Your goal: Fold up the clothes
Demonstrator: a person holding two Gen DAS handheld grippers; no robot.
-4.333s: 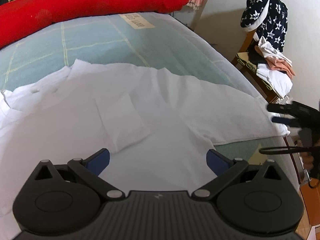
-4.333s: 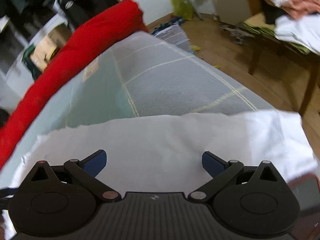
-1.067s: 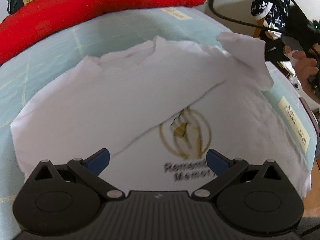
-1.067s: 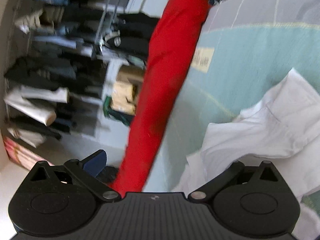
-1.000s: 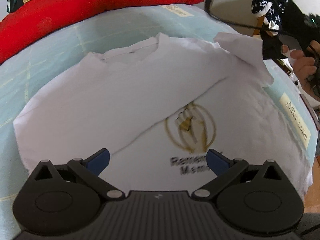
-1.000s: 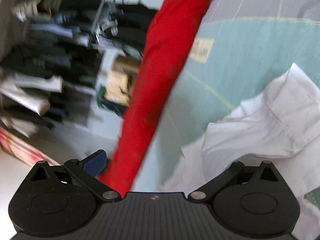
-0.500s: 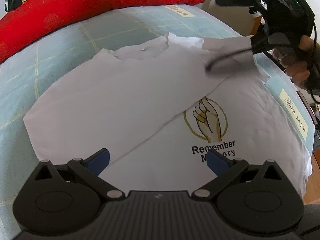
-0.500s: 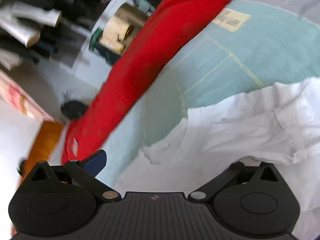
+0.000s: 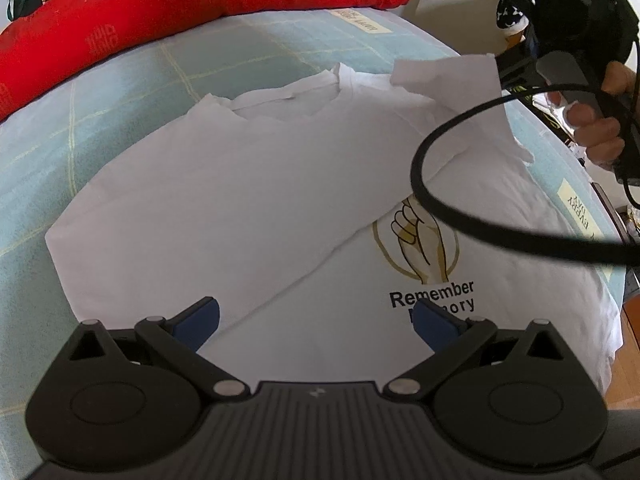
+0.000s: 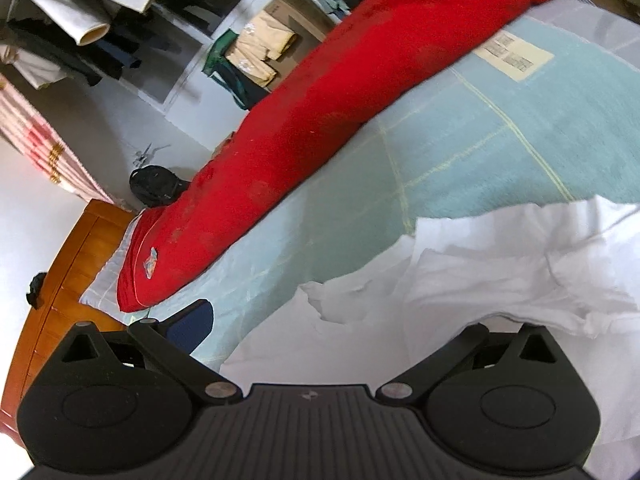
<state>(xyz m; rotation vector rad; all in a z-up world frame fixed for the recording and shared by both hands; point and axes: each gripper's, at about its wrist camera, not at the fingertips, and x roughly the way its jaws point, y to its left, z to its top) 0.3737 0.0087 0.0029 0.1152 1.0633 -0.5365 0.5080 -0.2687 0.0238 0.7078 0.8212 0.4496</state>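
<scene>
A white T-shirt point(image 9: 240, 200) with a gold hand logo and "Remember Memory" print lies on the bed, its left side folded diagonally over the front. My left gripper point(image 9: 316, 316) is open and empty above the shirt's near hem. My right gripper point(image 9: 516, 68) shows in the left wrist view at the far right, with the shirt's right sleeve point(image 9: 460, 80) lifted against it. In the right wrist view the sleeve cloth point(image 10: 500, 280) drapes over the right finger; the left finger pad point(image 10: 192, 326) stands wide apart, so whether the sleeve is clamped does not show.
A long red bolster point(image 9: 180, 4) lies along the far edge of the light blue bed cover point(image 9: 120, 92). A black cable point(image 9: 440, 216) loops over the shirt. A wooden bed frame point(image 10: 60, 264) and shelves of clothes point(image 10: 80, 20) stand beyond.
The right gripper has carried the right sleeve inward over the shirt and turned. The left gripper has drawn slightly nearer, staying open.
</scene>
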